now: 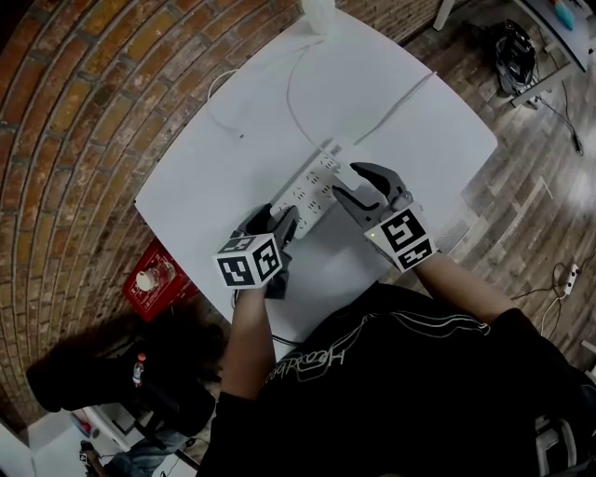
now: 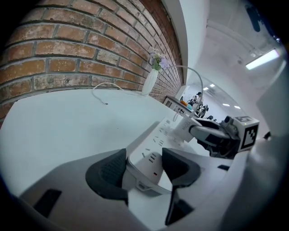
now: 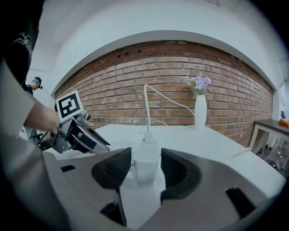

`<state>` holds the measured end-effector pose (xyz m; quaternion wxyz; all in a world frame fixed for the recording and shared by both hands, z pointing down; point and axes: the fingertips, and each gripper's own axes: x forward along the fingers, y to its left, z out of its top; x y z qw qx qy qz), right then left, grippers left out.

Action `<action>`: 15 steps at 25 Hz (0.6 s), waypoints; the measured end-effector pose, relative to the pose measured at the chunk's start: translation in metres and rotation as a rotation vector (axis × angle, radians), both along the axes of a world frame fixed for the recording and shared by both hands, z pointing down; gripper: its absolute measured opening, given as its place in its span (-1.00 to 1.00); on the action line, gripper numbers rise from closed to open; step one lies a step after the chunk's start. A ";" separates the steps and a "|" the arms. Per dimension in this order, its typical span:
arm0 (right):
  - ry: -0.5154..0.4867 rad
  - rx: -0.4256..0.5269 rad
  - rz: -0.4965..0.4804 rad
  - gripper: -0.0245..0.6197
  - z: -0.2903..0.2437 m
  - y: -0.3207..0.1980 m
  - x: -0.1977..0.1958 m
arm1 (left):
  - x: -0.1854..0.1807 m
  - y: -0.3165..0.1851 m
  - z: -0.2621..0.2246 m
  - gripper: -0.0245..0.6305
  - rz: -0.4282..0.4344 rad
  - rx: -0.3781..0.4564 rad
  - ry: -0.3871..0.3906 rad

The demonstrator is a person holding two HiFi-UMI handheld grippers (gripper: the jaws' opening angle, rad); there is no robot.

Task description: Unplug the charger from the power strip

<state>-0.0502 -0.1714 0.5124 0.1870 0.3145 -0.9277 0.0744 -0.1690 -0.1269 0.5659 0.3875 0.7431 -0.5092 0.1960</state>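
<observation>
Charger point(image 2: 187, 127), print unreadable (blurred), betw. parted jaws of right hand-held gripper point(image 3: 146, 159)

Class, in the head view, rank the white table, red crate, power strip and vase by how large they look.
1. white table
2. red crate and power strip: too close to rank; the strip is partly hidden, and the crate is on the floor, farther from the camera.
3. vase, cut off by the frame edge.

Head cam steeply down on table point(image 1: 205, 177), L claw point(image 2: 144, 166), R claw point(image 3: 145, 169) cams low, close, both share power strip point(image 2: 158, 140)
</observation>
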 end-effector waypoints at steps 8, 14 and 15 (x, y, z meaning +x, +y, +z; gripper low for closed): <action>0.027 0.056 0.047 -0.43 0.004 -0.013 -0.012 | -0.001 0.000 0.001 -0.17 0.002 0.004 0.003; 0.023 0.068 0.068 -0.53 0.005 -0.016 -0.011 | 0.000 0.000 0.001 -0.17 0.004 0.000 0.011; 0.015 0.065 0.073 -0.54 0.005 -0.016 -0.011 | -0.001 -0.001 0.001 -0.17 0.004 0.000 0.013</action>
